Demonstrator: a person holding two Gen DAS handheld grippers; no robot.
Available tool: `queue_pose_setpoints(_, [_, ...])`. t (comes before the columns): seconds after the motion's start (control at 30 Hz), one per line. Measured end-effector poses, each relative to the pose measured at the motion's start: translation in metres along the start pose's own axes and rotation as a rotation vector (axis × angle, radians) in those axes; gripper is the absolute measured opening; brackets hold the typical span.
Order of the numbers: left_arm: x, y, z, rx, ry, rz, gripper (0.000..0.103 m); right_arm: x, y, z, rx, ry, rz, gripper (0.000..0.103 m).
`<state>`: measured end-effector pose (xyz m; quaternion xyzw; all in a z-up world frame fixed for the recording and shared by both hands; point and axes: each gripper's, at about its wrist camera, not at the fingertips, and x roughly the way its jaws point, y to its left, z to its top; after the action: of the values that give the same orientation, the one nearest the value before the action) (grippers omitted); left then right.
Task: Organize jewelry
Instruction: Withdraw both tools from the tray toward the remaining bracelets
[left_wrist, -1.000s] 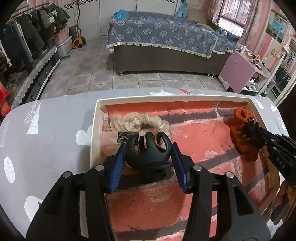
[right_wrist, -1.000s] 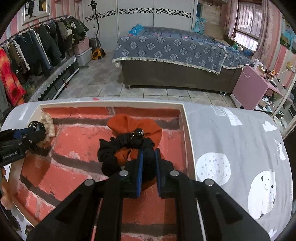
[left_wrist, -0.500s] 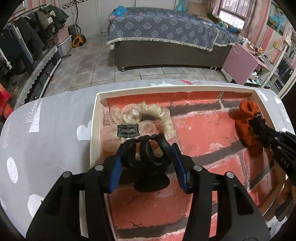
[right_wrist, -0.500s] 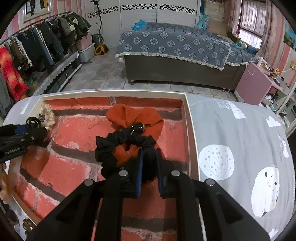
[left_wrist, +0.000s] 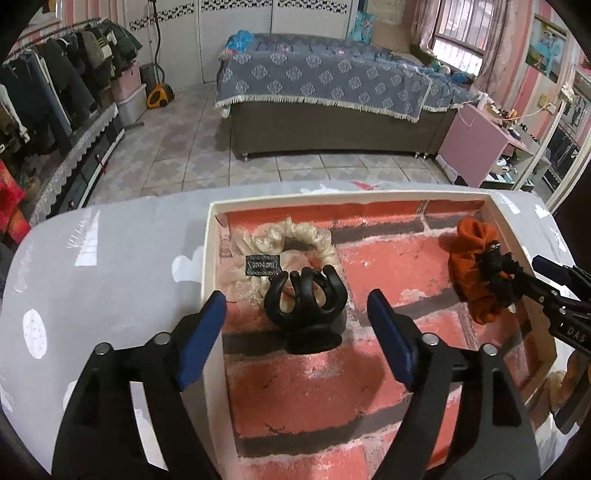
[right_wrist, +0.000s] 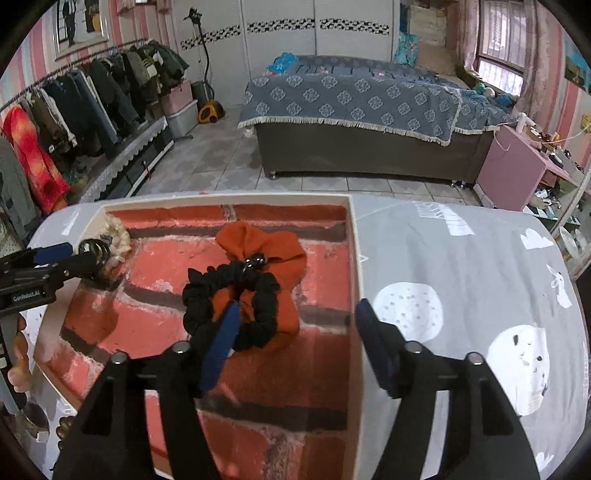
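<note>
Both fingers (left_wrist: 207, 332) newly parted, brick-print tray (left_wrist: 369, 195), bedroom

Glossy plastic claw clip (left_wrist: 306, 300); matt, seemingly cloth scrunchies (right_wrist: 236, 302).

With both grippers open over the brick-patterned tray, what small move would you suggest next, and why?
Probably lift both grippers up out of the cream-rimmed, brick-patterned tray. The left gripper and right gripper have just been opening. The black plastic claw clip stands free between the left pads, by the cream scrunchie; the black fabric scrunchie lies on the orange scrunchie. Both look placed.
</note>
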<state>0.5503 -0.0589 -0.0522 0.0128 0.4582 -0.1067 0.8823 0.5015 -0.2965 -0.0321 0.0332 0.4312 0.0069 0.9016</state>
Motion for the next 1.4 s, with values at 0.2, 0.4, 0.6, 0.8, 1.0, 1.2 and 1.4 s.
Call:
queue_pose_setpoints(0.2, [-0.032,0.004,-0.006,0.004,-0.061,-0.013,0.087,-0.023,-0.006,-0.004,0.013,-0.037,-0.025,0.079])
queue_pose_setpoints(0.4, [-0.066,0.013,-0.016,0.018,-0.106,0.007,0.093,-0.054,-0.019,-0.007,0.031,-0.072,-0.063,0.085])
queue_pose_setpoints(0.6, [-0.112,0.017,-0.031,0.044,-0.17,0.019,0.097,-0.096,-0.023,-0.015,0.065,-0.136,-0.097,0.09])
queue_pose_setpoints(0.8, [-0.147,0.02,-0.055,0.066,-0.21,0.033,0.098,-0.132,-0.014,-0.034,0.065,-0.178,-0.129,0.091])
queue_pose_setpoints(1.0, [-0.173,0.035,-0.082,0.052,-0.225,0.04,0.098,-0.165,0.002,-0.059,0.064,-0.215,-0.172,0.091])
queue_pose_setpoints(1.2, [-0.192,0.046,-0.114,0.044,-0.234,0.065,0.098,-0.19,0.029,-0.093,0.042,-0.228,-0.202,0.091])
queue_pose_setpoints(1.4, [-0.2,0.058,-0.149,0.05,-0.23,0.073,0.098,-0.199,0.055,-0.125,0.046,-0.224,-0.188,0.095])
